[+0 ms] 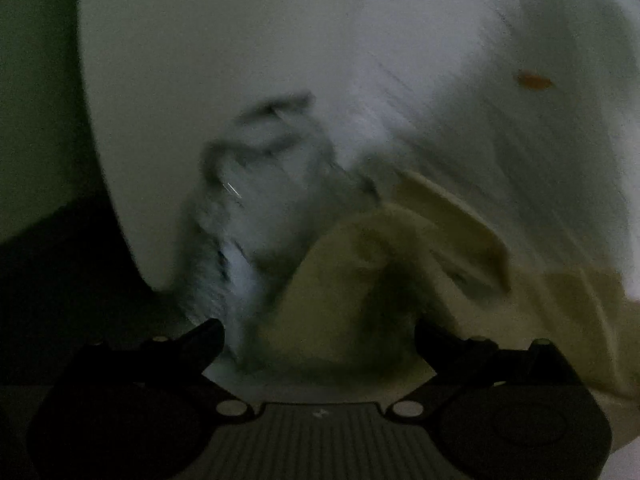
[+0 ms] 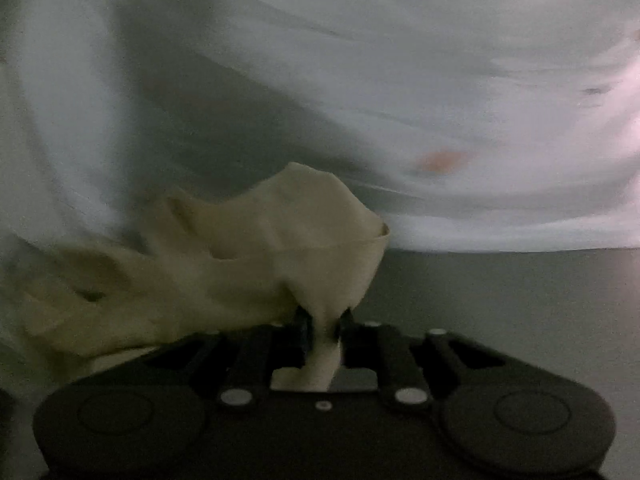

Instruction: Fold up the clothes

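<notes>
Right claw is clenched on a bunch of the cream garment, probably to lift an edge for folding. Left claw is released, with the same cloth just ahead between its fingers.

You see plain cream cloth garment, white sheet surface with orange spot, black grippers.

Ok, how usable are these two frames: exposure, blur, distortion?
Left wrist view: dim, heavy motion smear across the pale cloth, dark fisheye corners, left gripper silhouetted. Right wrist view: equally dim, background streaked, but the cream garment pinched in the right gripper stays fairly sharp.
</notes>
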Demonstrator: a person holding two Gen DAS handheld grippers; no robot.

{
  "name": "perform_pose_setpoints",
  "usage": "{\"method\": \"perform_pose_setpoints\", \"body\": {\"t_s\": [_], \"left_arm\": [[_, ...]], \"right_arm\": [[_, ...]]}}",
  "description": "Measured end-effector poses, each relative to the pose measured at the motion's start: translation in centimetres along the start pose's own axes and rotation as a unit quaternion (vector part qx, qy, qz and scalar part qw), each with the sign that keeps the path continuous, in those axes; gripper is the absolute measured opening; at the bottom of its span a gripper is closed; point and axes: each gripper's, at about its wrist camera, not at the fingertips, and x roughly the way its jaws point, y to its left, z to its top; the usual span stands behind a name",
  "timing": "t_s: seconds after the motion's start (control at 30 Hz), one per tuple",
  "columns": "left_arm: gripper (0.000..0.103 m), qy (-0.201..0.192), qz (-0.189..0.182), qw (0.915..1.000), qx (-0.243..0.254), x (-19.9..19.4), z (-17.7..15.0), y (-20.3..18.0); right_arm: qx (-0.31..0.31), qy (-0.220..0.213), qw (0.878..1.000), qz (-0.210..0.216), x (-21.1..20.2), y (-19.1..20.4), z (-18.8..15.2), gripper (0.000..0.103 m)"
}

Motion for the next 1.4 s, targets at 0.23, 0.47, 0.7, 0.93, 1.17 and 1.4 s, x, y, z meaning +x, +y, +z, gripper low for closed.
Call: {"method": "perform_pose_setpoints", "body": {"t_s": [0.23,0.47,0.7,0.93,1.17,1.4], "left_arm": [[0.101,0.06,-0.049,0.997,0.006,1.4,-3.5,-4.0],[0.101,0.097,-0.049,0.9936,-0.03,4.2,-2.7,-2.0],[0.101,0.109,-0.02,0.9935,-0.025,7.0,-1.2,0.2],[0.101,0.106,-0.005,0.9939,-0.029,7.6,0.4,1.5],[0.101,0.077,-0.02,0.9966,-0.024,3.5,-0.4,-0.2],[0.101,0.046,-0.05,0.9977,-0.003,-2.9,-4.2,-4.5]], "right_arm": [[-0.014,0.018,0.998,-0.051,-0.2,-3.3,-2.9,0.043],[0.041,0.068,0.987,0.143,2.7,3.1,-3.0,0.043],[0.334,0.212,0.876,0.276,12.0,6.8,-5.9,0.045],[0.246,0.221,0.904,0.27,13.1,12.3,-6.4,0.044],[0.204,0.155,0.926,0.276,8.5,9.0,-6.4,0.005],[0.204,0.04,0.947,0.245,-2.3,-4.8,-5.4,0.003]]}}
